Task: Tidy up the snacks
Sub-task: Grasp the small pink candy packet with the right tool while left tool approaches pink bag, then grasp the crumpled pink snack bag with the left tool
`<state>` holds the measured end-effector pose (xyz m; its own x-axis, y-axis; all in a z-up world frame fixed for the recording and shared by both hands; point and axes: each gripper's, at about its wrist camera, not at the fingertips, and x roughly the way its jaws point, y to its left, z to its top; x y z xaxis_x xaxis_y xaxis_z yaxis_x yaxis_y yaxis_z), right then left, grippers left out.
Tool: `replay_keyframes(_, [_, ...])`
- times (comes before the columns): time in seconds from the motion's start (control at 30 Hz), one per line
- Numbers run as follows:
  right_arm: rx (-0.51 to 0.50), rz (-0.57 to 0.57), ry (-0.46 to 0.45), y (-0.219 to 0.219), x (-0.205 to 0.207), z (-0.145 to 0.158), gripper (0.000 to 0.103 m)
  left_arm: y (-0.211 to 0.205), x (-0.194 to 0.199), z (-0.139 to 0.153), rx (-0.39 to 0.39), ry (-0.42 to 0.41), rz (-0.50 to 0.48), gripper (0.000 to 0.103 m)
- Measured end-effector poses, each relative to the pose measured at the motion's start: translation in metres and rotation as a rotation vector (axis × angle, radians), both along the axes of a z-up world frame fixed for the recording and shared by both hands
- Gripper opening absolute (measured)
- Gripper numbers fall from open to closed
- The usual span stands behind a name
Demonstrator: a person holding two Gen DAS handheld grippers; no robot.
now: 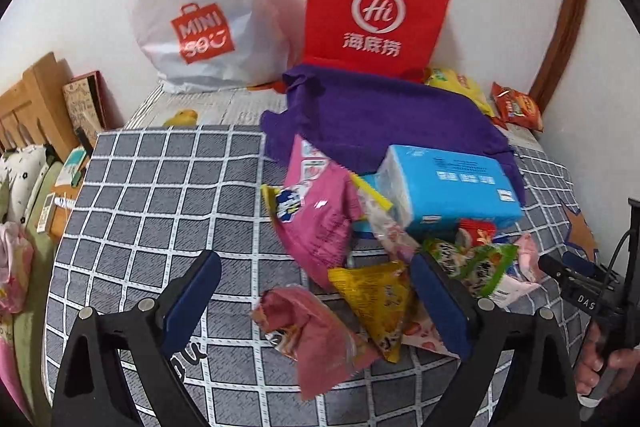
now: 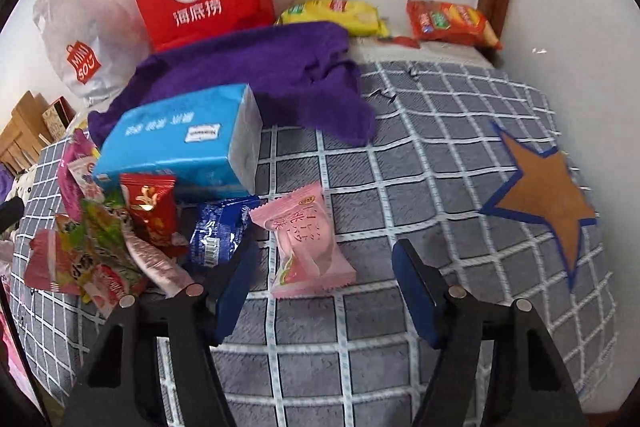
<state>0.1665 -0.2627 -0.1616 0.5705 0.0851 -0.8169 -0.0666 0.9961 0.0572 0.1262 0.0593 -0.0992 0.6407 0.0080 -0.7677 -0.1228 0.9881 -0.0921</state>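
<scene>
A heap of snack packets lies on the grey checked cover (image 1: 160,195). My left gripper (image 1: 316,259) is open above a crumpled pink wrapper (image 1: 320,335) and a yellow triangular pack (image 1: 380,299), with its pads touching neither. A large pink bag (image 1: 316,227), a green packet (image 1: 476,263) and a blue tissue pack (image 1: 448,187) lie just beyond. My right gripper (image 2: 326,247) is open around a pale pink packet (image 2: 308,247), and there is a gap on both sides of the packet. To its left lie a blue packet (image 2: 220,231) and a red packet (image 2: 150,211).
A purple cloth (image 1: 380,115) lies behind the heap. A red paper bag (image 1: 376,7) and a white plastic bag (image 1: 196,15) stand against the wall. Yellow (image 2: 336,15) and red (image 2: 452,21) snack bags lie at the back right. A hand (image 1: 600,359) holds the other gripper.
</scene>
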Motion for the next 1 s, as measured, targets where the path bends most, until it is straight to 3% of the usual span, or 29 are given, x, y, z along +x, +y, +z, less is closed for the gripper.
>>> replay_keyframes(0.17, [0.007,0.034,0.002,0.006,0.016,-0.018,0.064,0.012,0.007,-0.010,-0.004,0.029,0.026,0.096])
replay_keyframes(0.23, [-0.004,0.043,0.010,0.007,0.024,-0.027,0.058,0.015,0.009,-0.013,-0.007,0.036,0.028,0.096])
replay_keyframes(0.33, [0.077,0.047,0.023,0.004,0.030,-0.034,0.052,0.022,0.011,-0.017,-0.012,0.048,0.038,0.096])
replay_keyframes(0.43, [0.089,0.046,0.021,0.003,0.034,-0.037,0.047,0.030,0.011,-0.018,-0.037,0.055,0.041,0.095])
replay_keyframes(0.8, [0.043,0.090,0.005,-0.001,0.026,-0.039,0.046,0.018,0.006,-0.034,-0.038,0.107,-0.027,0.095])
replay_keyframes(0.9, [-0.025,0.102,-0.018,0.007,0.021,-0.040,0.038,0.011,0.003,-0.042,-0.030,0.118,-0.040,0.092])
replay_keyframes(1.0, [-0.028,0.111,-0.026,0.006,0.014,-0.040,0.038,0.007,0.002,-0.049,-0.024,0.135,-0.043,0.086])
